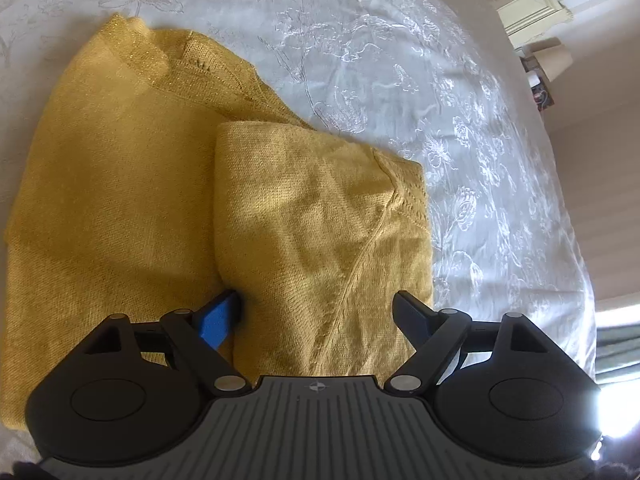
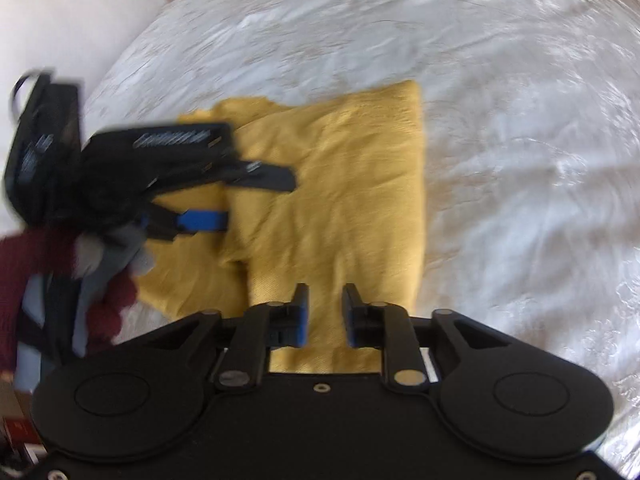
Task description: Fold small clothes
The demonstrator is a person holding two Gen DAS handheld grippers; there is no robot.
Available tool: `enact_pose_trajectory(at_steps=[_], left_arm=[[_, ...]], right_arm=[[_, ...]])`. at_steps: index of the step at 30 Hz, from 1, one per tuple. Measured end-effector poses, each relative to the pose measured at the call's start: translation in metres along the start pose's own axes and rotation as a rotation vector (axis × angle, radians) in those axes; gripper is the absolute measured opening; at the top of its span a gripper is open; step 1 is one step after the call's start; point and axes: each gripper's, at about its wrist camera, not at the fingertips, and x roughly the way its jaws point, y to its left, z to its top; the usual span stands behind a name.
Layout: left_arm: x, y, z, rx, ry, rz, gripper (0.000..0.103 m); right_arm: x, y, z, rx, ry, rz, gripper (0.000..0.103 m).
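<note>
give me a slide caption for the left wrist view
Left gripper open above a partly folded yellow knit sweater, one flap laid over, on a white floral bedspread.

A sweater (image 1: 120, 208) lies on a bedspread (image 1: 400, 60), with 1 flap (image 1: 320, 216) folded over onto its right part in the left wrist view. The left gripper (image 1: 318, 314) hangs above the flap's near end, 1 finger (image 1: 218, 318) at the fold's left edge. In the right wrist view the right gripper (image 2: 325, 312) is over the sweater's near edge, the left gripper at the left, a gloved hand (image 2: 108, 256) behind it
</note>
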Motion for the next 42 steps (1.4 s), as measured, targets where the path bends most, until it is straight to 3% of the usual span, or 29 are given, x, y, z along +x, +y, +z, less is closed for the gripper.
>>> enact_pose_trajectory(at_steps=[2, 6, 10, 12, 14, 16, 18, 20, 22, 26, 30, 36, 38, 40, 41, 42], left_arm=[[-0.001, 0.001, 0.001, 0.000, 0.001, -0.003, 0.083], [-0.003, 0.002, 0.002, 0.002, 0.006, -0.005, 0.083], [-0.006, 0.001, 0.001, 0.005, 0.006, -0.011, 0.083], [-0.009, 0.001, -0.001, 0.002, 0.007, -0.020, 0.083], [-0.012, 0.002, -0.005, -0.001, 0.008, -0.029, 0.083], [-0.017, 0.003, -0.010, -0.006, 0.009, -0.042, 0.084], [-0.023, 0.006, -0.015, -0.021, 0.009, -0.060, 0.093], [-0.029, 0.008, -0.021, -0.042, 0.008, -0.087, 0.095], [-0.033, 0.012, -0.028, -0.086, 0.021, -0.112, 0.102], [-0.028, 0.018, -0.042, -0.171, 0.052, -0.189, 0.103], [-0.009, 0.017, -0.051, -0.231, 0.080, -0.254, 0.103], [0.020, 0.015, -0.048, -0.336, 0.049, -0.307, 0.103], [0.024, 0.014, -0.044, -0.347, 0.049, -0.298, 0.103], [0.023, 0.011, -0.040, -0.327, 0.059, -0.285, 0.103], [0.022, 0.008, -0.038, -0.307, 0.064, -0.279, 0.103], [0.020, 0.005, -0.036, -0.279, 0.070, -0.270, 0.103]], right_arm=[[0.002, 0.019, -0.007, -0.070, 0.005, 0.001, 0.068], [0.016, 0.055, -0.022, -0.250, 0.031, -0.006, 0.069], [0.031, 0.083, -0.044, -0.510, 0.088, -0.111, 0.068], [0.034, 0.090, -0.054, -0.627, 0.089, -0.173, 0.061], [0.032, 0.090, -0.058, -0.685, 0.078, -0.180, 0.021], [0.022, 0.082, -0.049, -0.608, 0.065, -0.123, 0.019], [0.008, 0.067, -0.035, -0.478, 0.020, -0.071, 0.015], [-0.009, 0.049, -0.020, -0.324, -0.030, -0.038, 0.015], [-0.022, 0.029, -0.010, -0.188, -0.071, -0.017, 0.015], [-0.037, 0.003, -0.001, -0.022, -0.106, -0.006, 0.015], [-0.036, -0.005, 0.003, -0.019, -0.102, -0.026, 0.014], [-0.027, -0.001, -0.002, -0.059, -0.079, -0.041, 0.014], [-0.028, 0.006, -0.007, -0.108, -0.069, -0.057, 0.023], [-0.025, 0.016, -0.013, -0.175, -0.054, -0.060, 0.024], [-0.023, 0.023, -0.016, -0.217, -0.046, -0.066, 0.042], [-0.020, 0.031, -0.019, -0.263, -0.040, -0.074, 0.052]])
